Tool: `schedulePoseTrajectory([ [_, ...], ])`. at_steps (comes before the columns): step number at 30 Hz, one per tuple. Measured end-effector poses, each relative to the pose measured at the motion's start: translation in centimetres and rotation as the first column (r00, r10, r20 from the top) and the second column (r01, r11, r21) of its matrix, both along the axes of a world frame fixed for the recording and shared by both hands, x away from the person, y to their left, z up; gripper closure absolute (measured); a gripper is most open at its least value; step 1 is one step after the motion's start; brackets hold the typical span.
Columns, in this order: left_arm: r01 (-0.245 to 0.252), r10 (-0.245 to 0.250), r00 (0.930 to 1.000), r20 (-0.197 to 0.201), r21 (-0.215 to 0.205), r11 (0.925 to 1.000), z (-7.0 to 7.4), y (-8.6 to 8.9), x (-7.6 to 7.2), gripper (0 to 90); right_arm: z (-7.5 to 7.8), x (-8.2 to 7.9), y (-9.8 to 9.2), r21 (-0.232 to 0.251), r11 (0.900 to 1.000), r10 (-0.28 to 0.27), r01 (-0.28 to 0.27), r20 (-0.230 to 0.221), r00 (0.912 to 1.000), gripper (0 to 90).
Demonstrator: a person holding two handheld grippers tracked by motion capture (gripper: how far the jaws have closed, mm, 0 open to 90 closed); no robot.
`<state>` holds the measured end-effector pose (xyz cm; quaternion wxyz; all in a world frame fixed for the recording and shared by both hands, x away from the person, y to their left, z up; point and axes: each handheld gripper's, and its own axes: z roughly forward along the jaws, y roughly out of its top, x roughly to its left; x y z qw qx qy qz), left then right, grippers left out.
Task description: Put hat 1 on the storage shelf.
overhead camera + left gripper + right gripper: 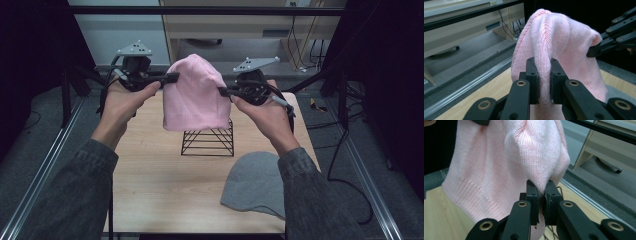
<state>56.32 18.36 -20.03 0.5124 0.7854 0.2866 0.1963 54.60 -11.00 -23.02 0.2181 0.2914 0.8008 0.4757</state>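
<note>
While both grippers pinch its opposite sides, one pink knit beanie (194, 95) hangs between the fingers, long axis upright, crown up, ribbed opening down over one black wire stand (208, 142). Left gripper (170, 78) and right gripper (223, 91): jaws clamped on knit. One grey beanie (252, 184) lies flat below the right hand.

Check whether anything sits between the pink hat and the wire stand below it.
Nothing visible does. The pink hat hangs above the black wire stand, pinched by the left gripper and right gripper; the grey hat lies aside.
</note>
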Motion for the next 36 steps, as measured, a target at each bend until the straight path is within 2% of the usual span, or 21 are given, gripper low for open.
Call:
schedulePoseTrajectory([
  [4, -0.004, 0.004, 1.0, 0.008, -0.005, 1.0, 0.2, -0.6, 1.4, 80.4, 0.1, 1.5, -0.1, 0.012, 1.0, -0.016, 0.015, 0.01, 0.9998, 84.7],
  [5, -0.007, 0.007, 1.0, 0.005, 0.007, 0.9999, 0.2, -0.7, 1.8, 80.4, 0.0, 1.8, -0.1, 0.01, 1.0, -0.021, 0.021, 0.011, 0.9997, 84.7],
  [9, -0.014, 0.014, 0.9999, -0.006, 0.016, 0.9998, -0.1, -1.1, 2.9, 80.4, -0.5, 3.3, -0.2, 0.002, 0.999, -0.039, 0.039, -0.002, 0.9992, 84.7],
  [10, -0.018, 0.018, 0.9998, -0.006, 0.016, 0.9997, -0.5, -1.3, 3.5, 80.3, -0.6, 3.5, -0.3, 0.005, 0.999, -0.043, 0.043, -0.002, 0.9991, 84.8],
  [17, -0.026, 0.026, 0.9997, -0.002, 0.024, 0.9994, -1.6, -2.1, 4.8, 80.3, -1.4, 4.8, -0.6, 0.001, 0.997, -0.073, 0.073, -0.001, 0.9974, 84.8],
  [20, -0.028, 0.027, 0.9996, 0.006, 0.044, 0.9987, -2.6, -2.9, 5.6, 80.3, -2.3, 5.3, -0.9, -0.014, 0.996, -0.087, 0.087, -0.002, 0.9962, 84.8],
  [24, -0.02, 0.019, 0.9997, 0.014, 0.057, 0.9982, -3.3, -3.5, 6.0, 80.2, -3.1, 5.7, -1.2, -0.016, 0.996, -0.09, 0.09, -0.015, 0.9958, 84.8],
  [27, -0.01, 0.008, 0.9996, 0.026, 0.081, 0.9966, -4.0, -3.8, 6.1, 80.1, -3.8, 5.9, -1.6, -0.018, 0.996, -0.093, 0.093, -0.019, 0.9955, 84.7],
  [33, 0.003, -0.003, 1.0, -0.001, 0.075, 0.9972, -5.4, -3.8, 6.0, 80.2, -5.3, 5.9, -2.2, -0.009, 0.996, -0.09, 0.09, -0.044, 0.995, 84.6],
  [36, 0.005, -0.005, 1.0, -0.001, 0.07, 0.9975, -5.7, -3.7, 5.9, 80.1, -5.7, 5.9, -2.2, -0.012, 0.996, -0.087, 0.086, -0.046, 0.9952, 84.5],
])
